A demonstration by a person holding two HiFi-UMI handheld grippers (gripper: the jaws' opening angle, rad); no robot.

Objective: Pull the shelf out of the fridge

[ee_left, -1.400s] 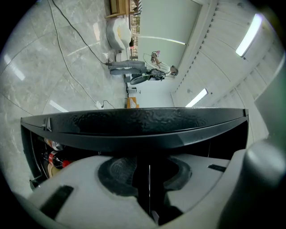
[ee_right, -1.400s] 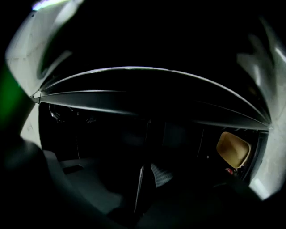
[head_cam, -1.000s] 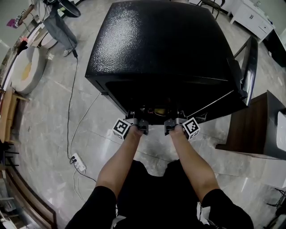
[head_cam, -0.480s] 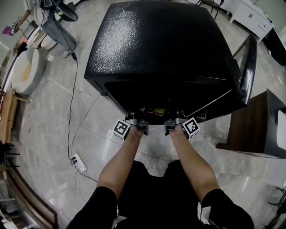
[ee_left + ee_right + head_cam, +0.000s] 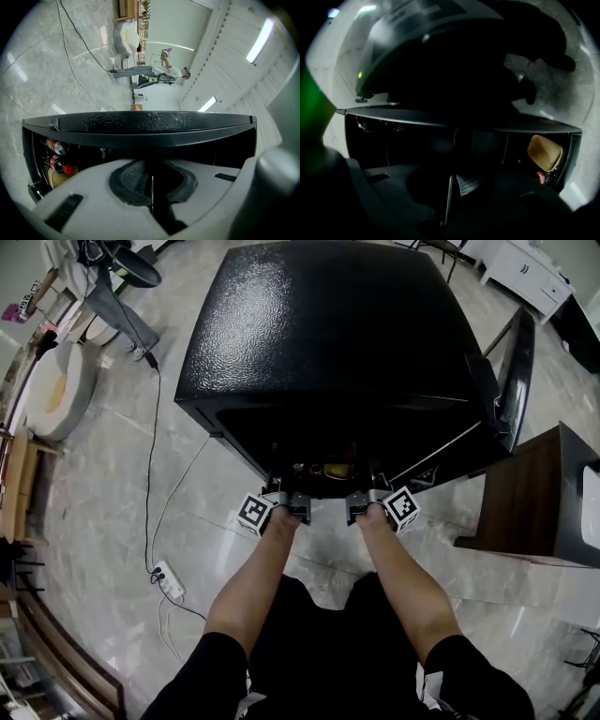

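- The shelf (image 5: 151,197) sits inside the open fridge (image 5: 328,334), at its front opening. I see it edge-on, as one thin pale line: flat and sheet-like.
- My left gripper (image 5: 287,500) has just been closing its jaws, and its ribbed black rubber pads (image 5: 129,180) pinch that thin edge.
- My right gripper (image 5: 362,502) is drawn in on the same edge. The view there is dark, so I only think its ribbed pad (image 5: 468,183) presses it.
- Both grippers point level into the opening, side by side.
- The fridge is black, with a pebbled, glossy top. Its door (image 5: 511,381) is swung open.
- Inside are a red-capped bottle (image 5: 58,165) and a tan rounded thing (image 5: 544,152).
- Below is a polished grey stone floor (image 5: 112,474) with a white power strip (image 5: 167,579) on it.
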